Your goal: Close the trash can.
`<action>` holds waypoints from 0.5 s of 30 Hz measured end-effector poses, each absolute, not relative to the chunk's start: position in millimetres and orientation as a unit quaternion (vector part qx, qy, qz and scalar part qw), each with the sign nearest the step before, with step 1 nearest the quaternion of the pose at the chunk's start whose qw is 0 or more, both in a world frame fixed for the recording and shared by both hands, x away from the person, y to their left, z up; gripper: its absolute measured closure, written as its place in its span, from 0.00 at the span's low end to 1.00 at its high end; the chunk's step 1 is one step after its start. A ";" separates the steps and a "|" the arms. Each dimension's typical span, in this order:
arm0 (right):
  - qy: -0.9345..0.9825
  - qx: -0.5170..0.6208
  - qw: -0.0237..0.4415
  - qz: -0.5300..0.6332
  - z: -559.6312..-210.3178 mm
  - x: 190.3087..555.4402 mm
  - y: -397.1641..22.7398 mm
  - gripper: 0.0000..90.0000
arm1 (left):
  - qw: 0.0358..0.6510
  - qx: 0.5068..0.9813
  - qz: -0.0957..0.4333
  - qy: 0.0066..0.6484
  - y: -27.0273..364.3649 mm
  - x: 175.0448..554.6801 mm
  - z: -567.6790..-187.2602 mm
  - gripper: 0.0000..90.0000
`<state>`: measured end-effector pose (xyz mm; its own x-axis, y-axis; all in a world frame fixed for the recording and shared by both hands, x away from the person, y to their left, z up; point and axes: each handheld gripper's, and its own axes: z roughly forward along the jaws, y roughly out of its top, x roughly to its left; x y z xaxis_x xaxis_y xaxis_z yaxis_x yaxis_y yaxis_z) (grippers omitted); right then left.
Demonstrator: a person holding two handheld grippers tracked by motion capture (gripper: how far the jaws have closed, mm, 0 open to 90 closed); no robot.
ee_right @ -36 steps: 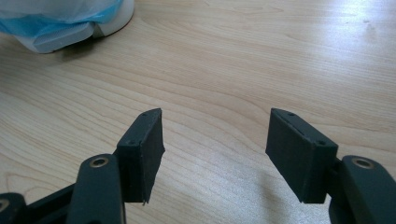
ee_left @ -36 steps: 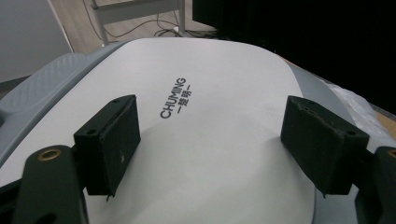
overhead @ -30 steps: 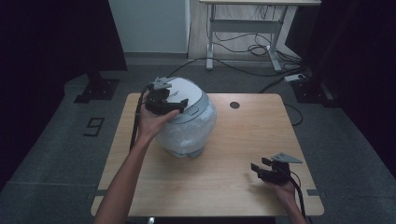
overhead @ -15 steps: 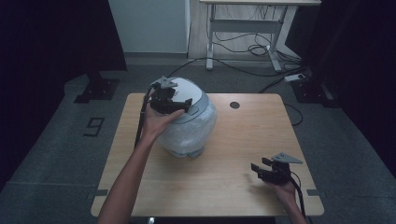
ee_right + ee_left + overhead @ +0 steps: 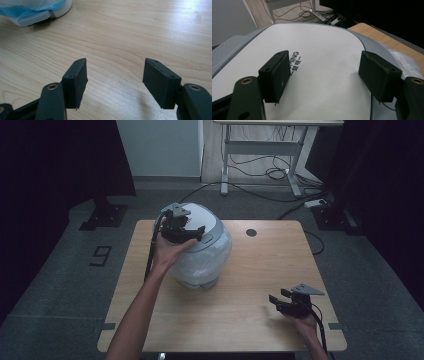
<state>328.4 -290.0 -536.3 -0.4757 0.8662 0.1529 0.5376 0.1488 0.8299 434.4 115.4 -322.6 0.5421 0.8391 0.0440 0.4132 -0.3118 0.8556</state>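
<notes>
Looking down from the high view, the left gripper (image 5: pixel 181 226) sits atop a plastic-wrapped rice cooker (image 5: pixel 200 251) on the table's (image 5: pixel 240 330) far left, while the right gripper (image 5: pixel 290 302) rests near-right. Left gripper view: jaws wide over the white lid (image 5: pixel 322 62). Right gripper view: jaws wide above bare wood.

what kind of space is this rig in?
Probably a lab or office recording bay: dark curtains on both sides, a sit-stand desk frame with loose cables behind, and one small wooden table on grey carpet.

Table (image 5: pixel 240 320): rice cooker (image 5: pixel 200 252) left of centre; left gripper (image 5: pixel 187 225) atop its lid; right gripper (image 5: pixel 280 301) near right front corner
</notes>
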 end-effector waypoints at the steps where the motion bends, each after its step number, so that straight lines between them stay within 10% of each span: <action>1: 0.735 0.477 0.186 0.445 -536.1 328.4 -290.4 0.39 | 0.424 0.770 0.250 0.406 115.6 433.9 -322.4 0.28; 15: 0.728 0.481 0.190 0.450 -532.8 327.7 -296.7 0.39 | 0.515 0.742 0.218 0.369 151.6 386.4 -325.0 0.23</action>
<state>327.7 -296.7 -532.8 -0.4644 0.8717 0.1562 0.5290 0.1316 0.8384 386.4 151.6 -325.0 0.6322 0.7728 -0.0563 0.3230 -0.1968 0.9257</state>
